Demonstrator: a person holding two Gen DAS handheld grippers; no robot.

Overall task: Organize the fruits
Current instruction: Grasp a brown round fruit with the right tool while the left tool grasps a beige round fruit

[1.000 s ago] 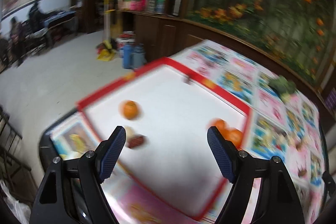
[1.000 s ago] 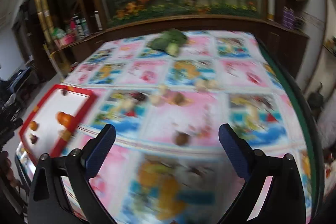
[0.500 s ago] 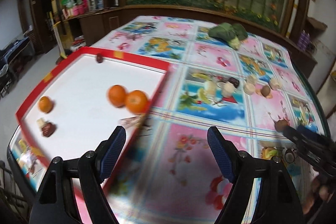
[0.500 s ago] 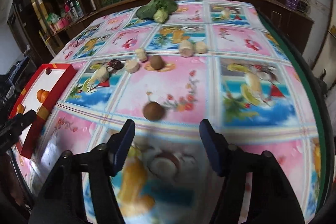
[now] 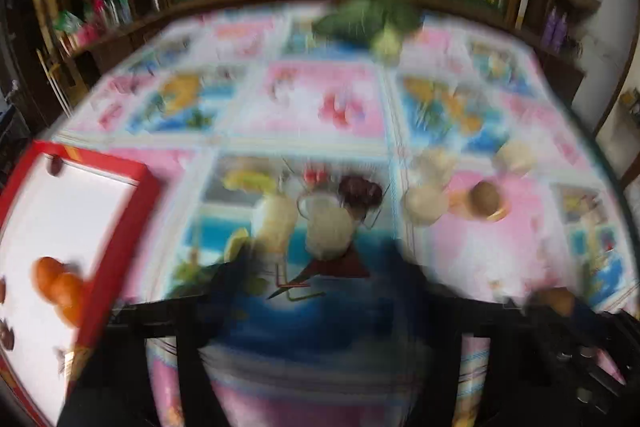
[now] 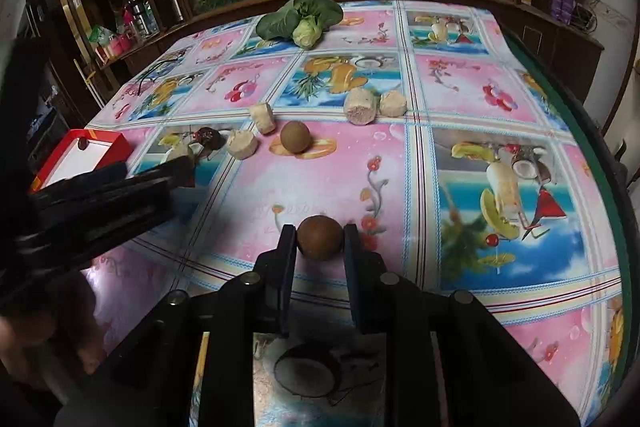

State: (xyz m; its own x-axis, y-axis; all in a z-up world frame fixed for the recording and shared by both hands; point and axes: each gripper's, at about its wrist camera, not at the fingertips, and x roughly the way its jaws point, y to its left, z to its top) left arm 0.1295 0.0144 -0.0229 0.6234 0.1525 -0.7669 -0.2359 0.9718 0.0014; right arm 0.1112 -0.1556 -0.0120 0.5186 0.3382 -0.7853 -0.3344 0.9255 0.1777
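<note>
My right gripper [image 6: 320, 231] is shut on a round brown fruit [image 6: 320, 238] on the tablecloth. A second brown fruit [image 6: 295, 137] lies farther back, among several pale cut chunks [image 6: 241, 144] and a dark fruit [image 6: 208, 137]. The red-rimmed white tray [image 5: 124, 195] sits at the left and holds oranges [image 5: 56, 283]. My left gripper [image 5: 320, 263] is badly blurred; its fingers stand wide apart just short of a pale chunk [image 5: 330, 235]. It also shows at the left of the right wrist view [image 6: 132, 183].
A leafy green vegetable [image 6: 300, 17] lies at the table's far edge. A wooden cabinet and a flower mural stand behind the table. The dark green table rim [image 6: 568, 115] curves along the right side.
My right gripper has moved forward and closed around the near brown fruit. My left gripper has swung right from the tray toward the pale chunks.
</note>
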